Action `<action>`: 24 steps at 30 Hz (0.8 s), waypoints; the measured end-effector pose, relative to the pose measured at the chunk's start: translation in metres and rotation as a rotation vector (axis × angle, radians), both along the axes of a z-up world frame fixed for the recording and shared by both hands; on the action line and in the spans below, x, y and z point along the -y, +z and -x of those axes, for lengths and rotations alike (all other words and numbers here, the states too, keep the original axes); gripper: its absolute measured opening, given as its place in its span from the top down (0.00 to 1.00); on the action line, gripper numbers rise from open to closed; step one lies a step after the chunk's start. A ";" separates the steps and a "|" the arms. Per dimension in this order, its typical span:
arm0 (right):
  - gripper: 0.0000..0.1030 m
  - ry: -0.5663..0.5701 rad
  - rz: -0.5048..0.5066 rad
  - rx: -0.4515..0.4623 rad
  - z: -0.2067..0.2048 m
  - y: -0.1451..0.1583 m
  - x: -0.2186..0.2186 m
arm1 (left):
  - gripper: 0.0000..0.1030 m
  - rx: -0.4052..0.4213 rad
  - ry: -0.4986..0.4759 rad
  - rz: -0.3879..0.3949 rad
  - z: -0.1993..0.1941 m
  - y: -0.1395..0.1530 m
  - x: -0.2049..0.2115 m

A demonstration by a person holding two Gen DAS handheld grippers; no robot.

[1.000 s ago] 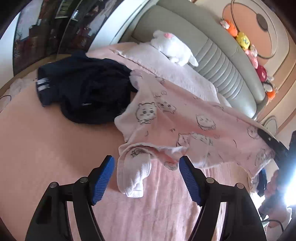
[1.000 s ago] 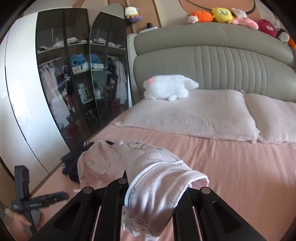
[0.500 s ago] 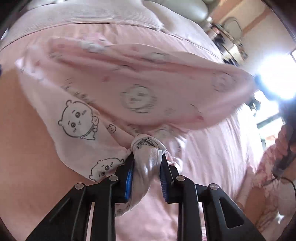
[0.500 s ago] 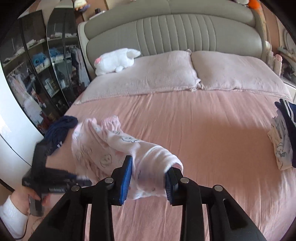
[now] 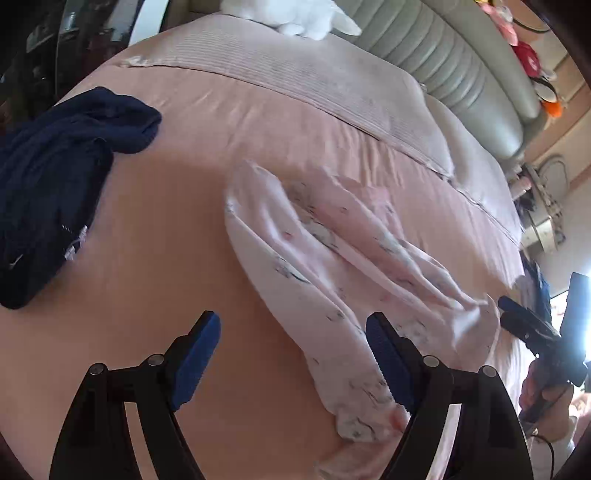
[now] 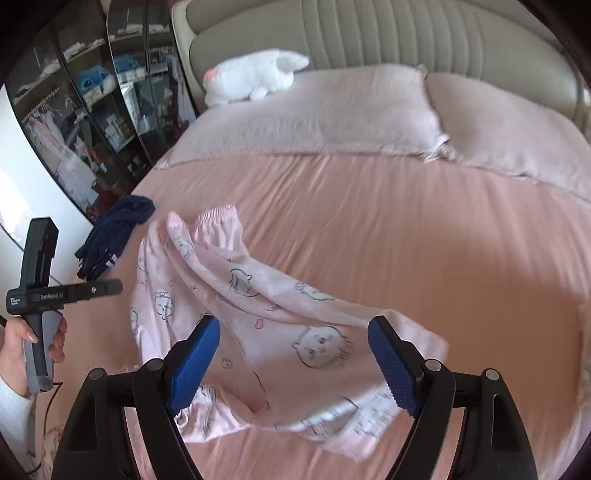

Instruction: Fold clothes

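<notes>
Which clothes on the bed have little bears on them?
The pink pants, lying crumpled in front of both grippers, have the cartoon bear faces. The navy clothes heaped near the bed's edge by the wardrobe are plain dark with only small white stripes.

Soft matt cotton-like cloth, the pink pyjama trousers (image 6: 258,302) are lying beneath the right gripper (image 6: 293,363), whose opening jaws are showing matt black plastic arms and rough, knurled blue pads (image 6: 391,365). Beyond them the ribbed headboard (image 6: 388,29) is looking like smooth, faintly glossy leather.
</notes>
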State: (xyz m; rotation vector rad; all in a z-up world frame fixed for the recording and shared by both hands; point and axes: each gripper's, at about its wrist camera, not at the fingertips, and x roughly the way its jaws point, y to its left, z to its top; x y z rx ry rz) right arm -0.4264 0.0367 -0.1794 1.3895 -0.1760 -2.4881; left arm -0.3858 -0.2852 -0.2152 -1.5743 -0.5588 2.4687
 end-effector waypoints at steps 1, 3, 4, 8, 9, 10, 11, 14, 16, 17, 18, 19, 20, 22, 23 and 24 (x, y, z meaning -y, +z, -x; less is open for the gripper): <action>0.20 0.015 -0.019 0.025 0.016 -0.016 0.014 | 0.22 0.006 0.014 -0.017 0.009 -0.008 0.002; 0.20 0.074 -0.059 0.073 0.041 -0.043 0.042 | 0.22 0.030 0.030 -0.079 0.026 -0.020 0.000; 0.26 0.108 -0.069 0.095 0.050 -0.055 0.055 | 0.22 0.039 0.030 -0.101 0.035 -0.025 -0.005; 0.66 0.194 -0.097 0.172 0.049 -0.073 0.070 | 0.87 0.058 -0.074 -0.154 0.044 -0.029 -0.039; 0.71 0.217 -0.112 0.184 0.040 -0.072 0.066 | 0.87 0.062 -0.134 -0.149 0.037 -0.027 -0.053; 0.79 0.240 -0.127 0.196 0.031 -0.072 0.061 | 0.88 0.066 -0.194 -0.144 0.031 -0.025 -0.067; 0.82 0.261 -0.142 0.207 0.022 -0.072 0.057 | 0.89 0.070 -0.254 -0.138 0.024 -0.023 -0.080; 0.86 0.265 -0.185 0.248 -0.009 -0.067 0.029 | 0.91 0.101 -0.416 -0.069 0.002 -0.016 -0.116; 0.86 0.245 -0.211 0.288 -0.034 -0.063 0.009 | 0.91 0.131 -0.511 -0.093 -0.013 -0.008 -0.130; 0.86 0.248 -0.218 0.319 -0.050 -0.061 0.000 | 0.91 0.148 -0.556 -0.118 -0.020 -0.004 -0.135; 0.86 0.251 -0.225 0.350 -0.067 -0.058 -0.009 | 0.91 0.163 -0.598 -0.138 -0.027 0.001 -0.139; 0.86 0.254 -0.231 0.382 -0.084 -0.056 -0.018 | 0.90 0.179 -0.623 -0.139 -0.032 0.004 -0.142; 0.85 0.258 -0.235 0.413 -0.101 -0.054 -0.027 | 0.89 0.199 -0.635 -0.125 -0.038 0.005 -0.143; 0.83 0.275 -0.145 0.459 -0.129 -0.039 -0.037 | 0.78 0.219 -0.611 -0.075 -0.043 0.005 -0.141; 0.78 0.283 -0.101 0.478 -0.143 -0.032 -0.042 | 0.66 0.226 -0.591 -0.047 -0.045 0.004 -0.138; 0.74 0.291 -0.084 0.439 -0.150 -0.018 -0.043 | 0.52 0.230 -0.565 -0.041 -0.044 0.003 -0.136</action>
